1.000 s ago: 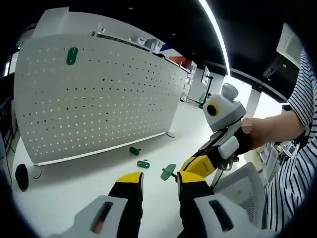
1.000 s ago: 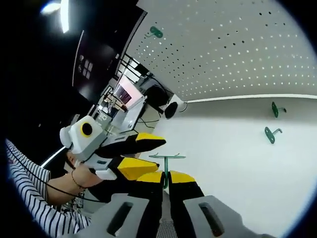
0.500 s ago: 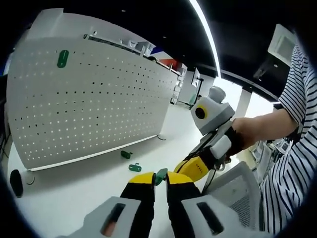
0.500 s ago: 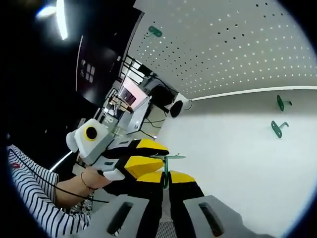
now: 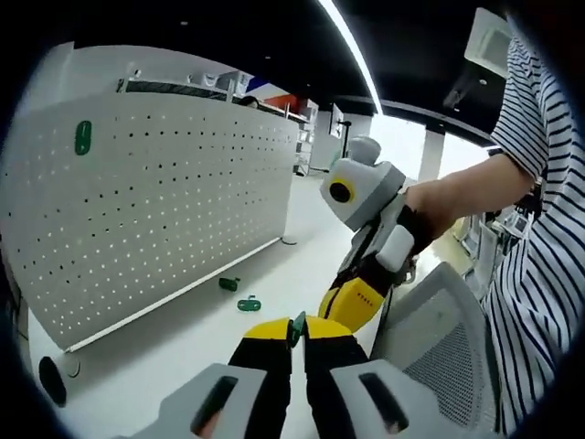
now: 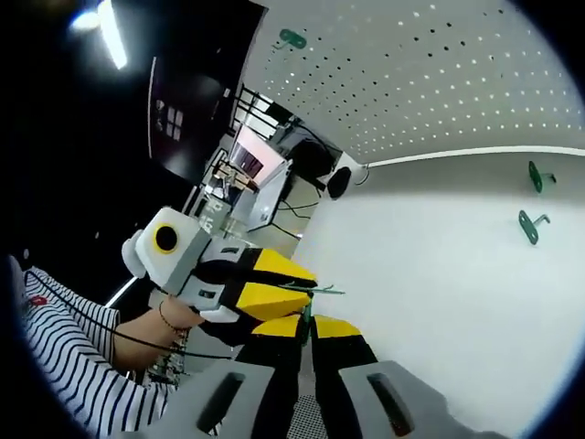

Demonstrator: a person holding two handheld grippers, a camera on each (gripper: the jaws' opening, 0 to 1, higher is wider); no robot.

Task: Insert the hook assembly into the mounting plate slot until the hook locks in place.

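A green hook (image 5: 296, 324) is pinched between the yellow jaws of my left gripper (image 5: 294, 331), which is shut on it. My right gripper (image 5: 345, 304) comes in from the right and meets the same hook. In the right gripper view, my right gripper (image 6: 307, 331) is shut on the hook's thin stem (image 6: 308, 306), and the left gripper (image 6: 294, 285) clamps its other end. The white pegboard (image 5: 164, 192) stands upright behind, with another green hook (image 5: 83, 138) mounted high on it. The pegboard (image 6: 439, 82) and its mounted hook (image 6: 292, 38) also show in the right gripper view.
Two loose green hooks (image 5: 228, 283) (image 5: 249, 304) lie on the white table near the pegboard's foot, also seen as hooks (image 6: 539, 174) (image 6: 528, 224). A grey mesh chair back (image 5: 439, 334) is at the right. A black speaker (image 6: 340, 181) and a person's striped sleeve (image 5: 539, 256) are nearby.
My left gripper went from open to shut on the hook that the right gripper holds. Both hands have since lifted a little, shifting the views.
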